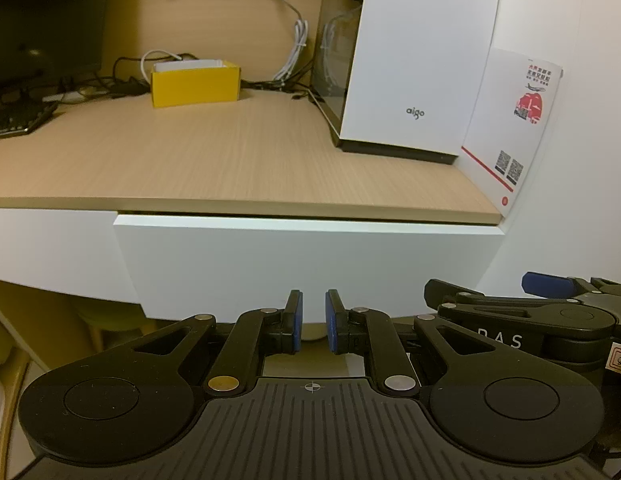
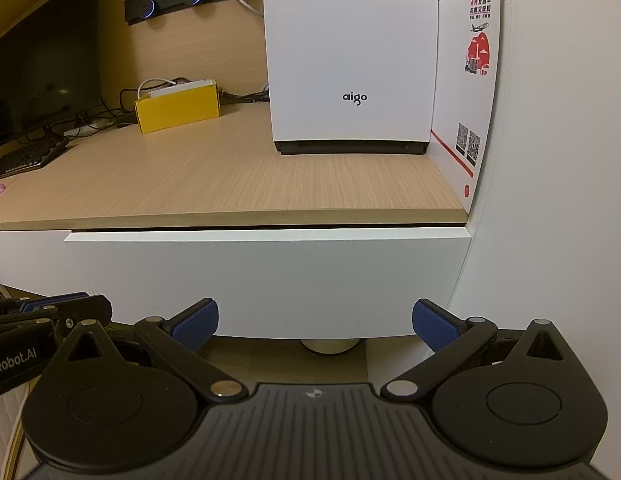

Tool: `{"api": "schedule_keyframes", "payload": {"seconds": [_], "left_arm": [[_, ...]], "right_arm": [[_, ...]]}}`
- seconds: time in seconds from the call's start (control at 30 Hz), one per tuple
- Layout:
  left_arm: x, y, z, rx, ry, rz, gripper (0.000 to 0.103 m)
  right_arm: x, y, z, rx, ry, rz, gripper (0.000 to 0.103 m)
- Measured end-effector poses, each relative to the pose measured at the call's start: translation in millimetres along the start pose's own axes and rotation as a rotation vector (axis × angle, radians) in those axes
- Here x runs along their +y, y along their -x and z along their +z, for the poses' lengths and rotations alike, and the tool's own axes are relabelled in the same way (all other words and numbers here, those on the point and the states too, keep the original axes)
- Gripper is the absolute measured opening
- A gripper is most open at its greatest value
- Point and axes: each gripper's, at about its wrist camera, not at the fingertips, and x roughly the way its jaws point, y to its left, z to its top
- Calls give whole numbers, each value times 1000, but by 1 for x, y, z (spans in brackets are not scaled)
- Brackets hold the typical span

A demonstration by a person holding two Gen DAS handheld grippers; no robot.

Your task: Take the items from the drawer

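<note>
Drawer (image 2: 266, 280) sits shut under the wooden desktop (image 2: 230, 184), its plain white front filling the middle band of both wrist views; no handle or knob shows on the face. Left to right in the right wrist view: a dark monitor (image 2: 42, 56) at upper left with a keyboard (image 2: 26, 156) below it, a yellow box (image 2: 178, 108) left of centre among cables, a white aigo case (image 2: 350, 56) at upper centre, and a printed card (image 2: 466, 80) leaning against the wall at right. Left gripper (image 1: 313, 320), low centre of its own view, has its blue pads drawn nearly together with nothing between them, just in front of the drawer's lower edge. Right gripper (image 2: 314, 322), low centre of its view, stands spread wide and empty, pads apart on either side of the lower edge. Judgement: task is at its start, drawer not yet opened, contents hidden. The front looks like a stiff, smooth laminate panel, likely slippery to the pads; it should slide rather than lift, with modest weight. Best hold appears to be the bottom lip, or the thin gap under the desktop at the top edge, pulling straight out. A pinch on the flat face would probably slip.
</note>
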Motion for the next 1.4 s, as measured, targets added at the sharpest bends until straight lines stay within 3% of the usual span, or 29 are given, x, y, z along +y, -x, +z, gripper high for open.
{"api": "schedule_keyframes", "payload": {"seconds": [0.93, 1.4], "left_arm": [[0, 0, 1, -7, 17, -1, 15], [38, -5, 9, 10, 59, -31, 15]], "right_arm": [[-1, -1, 0, 8, 43, 81, 103], [-8, -12, -2, 40, 34, 100, 103]]}}
